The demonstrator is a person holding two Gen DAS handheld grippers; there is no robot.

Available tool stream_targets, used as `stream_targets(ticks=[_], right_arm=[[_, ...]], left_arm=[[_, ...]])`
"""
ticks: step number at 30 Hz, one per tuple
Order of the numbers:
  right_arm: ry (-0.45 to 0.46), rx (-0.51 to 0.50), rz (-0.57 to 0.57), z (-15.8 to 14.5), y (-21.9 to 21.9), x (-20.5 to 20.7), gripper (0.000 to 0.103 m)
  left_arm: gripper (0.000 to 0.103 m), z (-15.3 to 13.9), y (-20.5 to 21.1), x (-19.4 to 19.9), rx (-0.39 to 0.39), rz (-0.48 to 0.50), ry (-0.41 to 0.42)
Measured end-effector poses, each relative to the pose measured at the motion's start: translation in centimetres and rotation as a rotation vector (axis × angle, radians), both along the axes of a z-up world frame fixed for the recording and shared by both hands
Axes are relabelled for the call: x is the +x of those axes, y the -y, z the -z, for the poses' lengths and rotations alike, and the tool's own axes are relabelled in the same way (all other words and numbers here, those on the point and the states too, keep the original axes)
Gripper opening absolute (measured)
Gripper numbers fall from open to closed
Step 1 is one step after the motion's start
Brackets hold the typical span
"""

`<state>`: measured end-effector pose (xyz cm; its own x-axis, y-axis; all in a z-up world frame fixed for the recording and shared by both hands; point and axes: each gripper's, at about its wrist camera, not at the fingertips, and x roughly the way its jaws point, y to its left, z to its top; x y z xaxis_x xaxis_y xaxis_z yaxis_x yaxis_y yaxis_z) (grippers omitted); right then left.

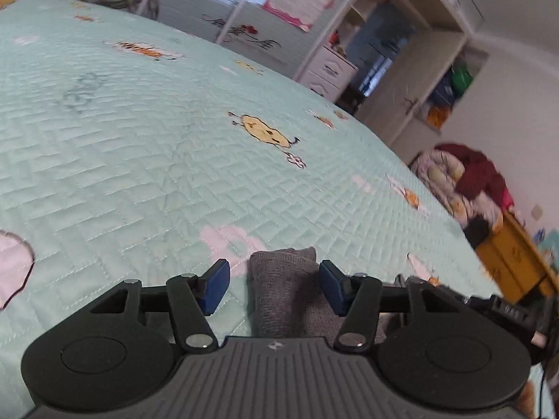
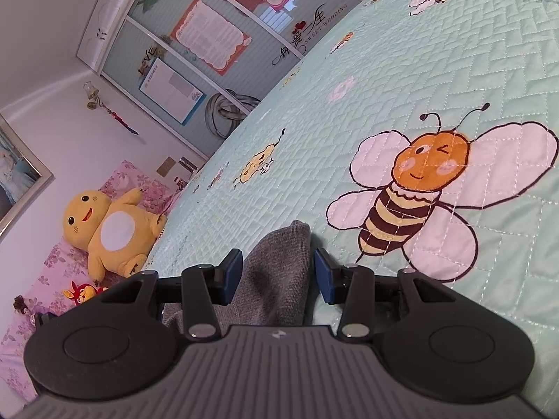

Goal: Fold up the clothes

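Left wrist: left gripper [image 1: 274, 286] spread apart, blue pads [image 1: 217, 286] clear of the grey cloth [image 1: 283, 289] bunched between them, a ridge running forward along the fingers, resting on the quilt [image 1: 139, 157]. Right wrist: right gripper [image 2: 277, 276] likewise parted around cloth [image 2: 276, 272], ridge pointing ahead, left pad nearly touching, right pad apart. Each end already between fingers; closing seemingly all that remains before lifting. Beyond: bee print [image 2: 415, 195], plush toy [image 2: 111, 227].

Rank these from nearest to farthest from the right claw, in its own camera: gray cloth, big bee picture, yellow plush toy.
1. Gray cloth, between the right claw fingers.
2. Big bee picture, just ahead, to the right.
3. Yellow plush toy, far left, off the quilt.
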<state>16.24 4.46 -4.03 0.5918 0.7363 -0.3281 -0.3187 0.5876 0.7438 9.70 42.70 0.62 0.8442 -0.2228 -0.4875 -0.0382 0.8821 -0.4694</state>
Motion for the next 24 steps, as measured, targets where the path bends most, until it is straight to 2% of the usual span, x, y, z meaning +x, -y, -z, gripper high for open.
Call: stream_targets(ticks=[2, 3, 4, 6, 7, 8, 9, 14, 19, 21, 24], right_arm=[[0.004, -0.01, -0.002, -0.1, -0.1, 0.0, 0.046], [0.006, -0.015, -0.003, -0.1, -0.2, 0.0, 0.046], [0.008, -0.02, -0.004, -0.1, -0.2, 0.0, 0.046], [0.011, -0.03, -0.005, -0.2, -0.3, 0.0, 0.046], [0.011, -0.037, -0.006, -0.2, -0.4, 0.0, 0.043], [0.002, -0.055, -0.003, -0.2, -0.6, 0.1, 0.036], [-0.007, -0.072, 0.0, -0.2, -0.8, 0.1, 0.011], [-0.008, -0.097, 0.018, -0.4, -0.9, 0.0, 0.011], [-0.024, -0.077, 0.029, -0.2, -0.4, 0.1, 0.011], [-0.023, -0.086, 0.028, -0.2, -0.5, 0.2, 0.011], [-0.022, -0.085, 0.014, -0.2, -0.7, 0.2, 0.014]], left_arm=[[0.048, 0.0, 0.5, 0.6, 0.042, 0.029, 0.001], [0.028, 0.0, 0.7, 0.8, 0.057, 0.042, -0.002], [0.016, 0.0, 0.8, 1.0, 0.069, 0.049, -0.004], [0.013, -0.1, 0.8, 1.1, 0.086, 0.046, 0.003], [0.012, -0.1, 0.6, 1.0, 0.075, 0.032, 0.007], [0.012, -0.2, 0.5, 0.7, 0.076, 0.023, 0.016], [0.013, -0.4, 0.5, 0.4, 0.089, 0.02, 0.028], [0.013, 0.2, 0.1, 0.3, 0.069, 0.002, 0.019], [0.016, 1.3, -0.6, 0.5, 0.029, -0.009, 0.003], [0.022, 1.0, -0.3, 0.6, 0.056, -0.009, -0.001], [0.044, 0.2, 0.1, 0.0, 0.102, -0.071, 0.0]])
